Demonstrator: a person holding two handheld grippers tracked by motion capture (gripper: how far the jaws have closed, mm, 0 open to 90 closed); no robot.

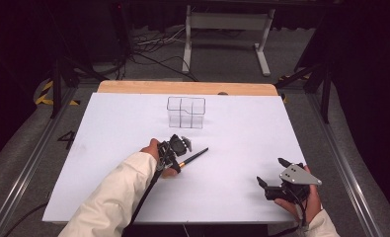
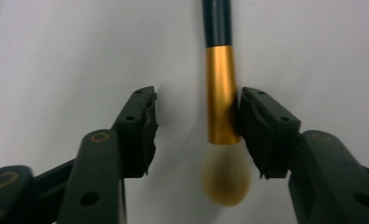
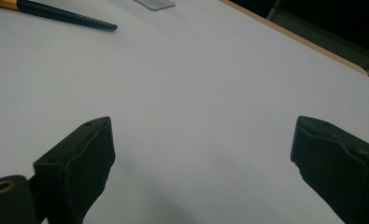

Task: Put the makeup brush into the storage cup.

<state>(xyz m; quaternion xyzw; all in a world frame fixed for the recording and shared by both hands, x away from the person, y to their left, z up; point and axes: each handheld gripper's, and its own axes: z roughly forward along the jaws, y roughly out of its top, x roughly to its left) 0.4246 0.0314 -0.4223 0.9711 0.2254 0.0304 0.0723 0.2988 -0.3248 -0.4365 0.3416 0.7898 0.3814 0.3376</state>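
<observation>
A makeup brush (image 1: 195, 157) with a dark handle, a gold ferrule (image 2: 221, 93) and a tan bristle head lies flat on the white table surface (image 1: 242, 133), left of centre. My left gripper (image 1: 175, 159) points down over its ferrule end. In the left gripper view the left gripper (image 2: 198, 95) is open astride the ferrule: one jaw sits against the gold band, the other stands well off it. My right gripper (image 1: 270, 171) rests open near the front right edge with nothing between its jaws (image 3: 201, 135). The brush handle (image 3: 65, 15) shows far off.
A clear plastic organizer (image 1: 185, 112) with several compartments stands upright at the back centre of the table. A wooden strip (image 1: 133, 87) runs along the far edge. Beyond it lie floor cables and a white desk frame (image 1: 227, 22).
</observation>
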